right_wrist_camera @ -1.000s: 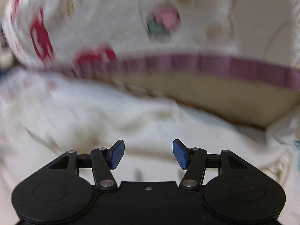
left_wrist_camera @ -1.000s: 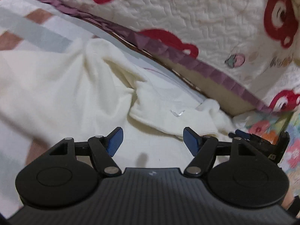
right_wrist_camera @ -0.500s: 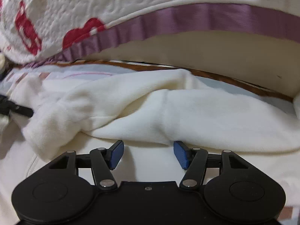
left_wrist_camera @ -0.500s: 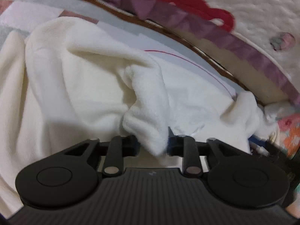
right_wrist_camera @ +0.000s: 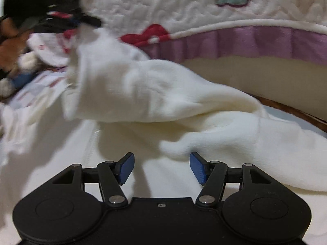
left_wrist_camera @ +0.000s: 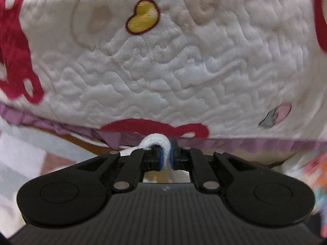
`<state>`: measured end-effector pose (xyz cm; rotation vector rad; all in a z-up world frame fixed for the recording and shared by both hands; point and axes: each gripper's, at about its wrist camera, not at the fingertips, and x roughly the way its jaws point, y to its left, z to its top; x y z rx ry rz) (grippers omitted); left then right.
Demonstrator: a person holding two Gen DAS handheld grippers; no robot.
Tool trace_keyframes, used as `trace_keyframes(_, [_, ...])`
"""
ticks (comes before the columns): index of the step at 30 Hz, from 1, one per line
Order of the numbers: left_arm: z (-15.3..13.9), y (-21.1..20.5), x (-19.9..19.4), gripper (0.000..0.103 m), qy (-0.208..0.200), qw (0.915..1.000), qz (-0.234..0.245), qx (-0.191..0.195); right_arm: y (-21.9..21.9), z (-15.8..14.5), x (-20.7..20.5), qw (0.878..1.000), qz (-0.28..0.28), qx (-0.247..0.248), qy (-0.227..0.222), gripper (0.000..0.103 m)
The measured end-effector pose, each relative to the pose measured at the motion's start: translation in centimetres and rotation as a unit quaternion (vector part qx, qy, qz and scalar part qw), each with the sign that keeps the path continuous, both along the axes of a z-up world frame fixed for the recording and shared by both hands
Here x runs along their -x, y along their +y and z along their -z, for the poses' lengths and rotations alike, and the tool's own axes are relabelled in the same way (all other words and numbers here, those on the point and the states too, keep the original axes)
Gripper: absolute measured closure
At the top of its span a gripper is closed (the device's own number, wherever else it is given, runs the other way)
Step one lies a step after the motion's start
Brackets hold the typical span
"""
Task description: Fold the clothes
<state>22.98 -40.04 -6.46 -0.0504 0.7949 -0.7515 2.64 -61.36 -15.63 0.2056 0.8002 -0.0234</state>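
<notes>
Right wrist view: the right gripper (right_wrist_camera: 161, 168) hangs with jaws apart and nothing between them, just above the cream fleece garment (right_wrist_camera: 184, 138) spread on the bed. Farther off, the left gripper (left_wrist_camera: 166, 155) is clamped on a fold of that fleece — lifted toward the quilt (left_wrist_camera: 163, 61) behind.

Quick count: one cream fleece garment (right_wrist_camera: 163, 94), sprawled across the middle of the right wrist view. One white quilted blanket (left_wrist_camera: 163, 65) with a purple ruffle, filling the top. Two hand-held grippers total: left hand-held gripper (left_wrist_camera: 166, 155), right hand-held gripper (right_wrist_camera: 161, 168). One yellow patch (left_wrist_camera: 143, 17), upper middle.
</notes>
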Motion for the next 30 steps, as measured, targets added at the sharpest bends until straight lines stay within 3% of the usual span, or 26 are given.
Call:
trace_keyframes(4, [1.2, 2.3, 1.2, 0.097, -0.007, 0.9996, 0.016, 0.021, -0.6, -0.3, -0.9, 0.998, 0.031, -0.03, -0.037, 0.038])
trace_keyframes(7, [-0.5, 1.6, 2.1, 0.097, -0.054, 0.9972, 0.051, 0.011, 0.5, 0.2, -3.4, 0.999, -0.014, -0.044, -0.003, 0.038])
trace_keyframes(10, [-3.0, 0.7, 3.5, 0.096, -0.111, 0.9908, 0.076, 0.014, 0.9, -0.5, -6.0, 0.998, 0.003, -0.045, -0.045, 0.04])
trace_keyframes(11, [-3.4, 0.5, 3.6, 0.092, -0.11, 0.9912, 0.072, 0.017, 0.0, -0.8, -6.6, 0.995, 0.037, -0.065, -0.06, 0.041])
trace_keyframes(13, [-3.9, 0.4, 3.8, 0.072, -0.092, 0.9932, 0.071, 0.014, -1.8, -1.3, -7.6, 0.984, 0.108, -0.108, -0.088, 0.043])
trace_keyframes(14, [-3.7, 1.1, 4.2, 0.05, -0.088, 0.9932, 0.076, 0.014, -2.8, -1.5, -7.7, 0.977, 0.136, -0.129, -0.097, 0.044])
trace_keyframes(15, [-3.3, 2.2, 4.9, 0.037, -0.101, 0.992, 0.075, 0.015, -3.4, -1.6, -7.7, 0.973, 0.157, -0.134, -0.101, 0.045])
trace_keyframes(17, [-2.5, 4.8, 6.5, 0.03, -0.128, 0.9883, 0.082, 0.007, -4.7, -1.8, -7.2, 0.964, 0.195, -0.142, -0.112, 0.044])
trace_keyframes(19, [-0.8, 7.5, 8.0, 0.028, -0.126, 0.9887, 0.077, -0.025, -6.2, -2.0, -6.9, 0.955, 0.224, -0.156, -0.12, 0.044])
trace_keyframes(22, [1.7, 13.1, 9.5, 0.028, -0.085, 0.9948, 0.031, -0.048, -7.1, -2.5, -6.6, 0.959, 0.234, -0.133, -0.086, 0.044])
trace_keyframes(24, [3.3, 17.2, 10.1, 0.028, -0.059, 0.9959, -0.018, -0.066, -6.4, -3.2, -5.5, 0.966, 0.211, -0.127, -0.082, 0.044])
trace_keyframes(27, [4.6, 23.9, 9.8, 0.028, -0.028, 0.9921, -0.113, -0.048, -4.2, -4.5, -2.1, 0.974, 0.173, -0.101, -0.103, 0.043])
trace_keyframes(30, [5.3, 31.0, 9.0, 0.028, 0.019, 0.9789, -0.203, 0.016, -1.5, -5.4, -1.0, 0.983, 0.139, -0.059, -0.1, 0.043])
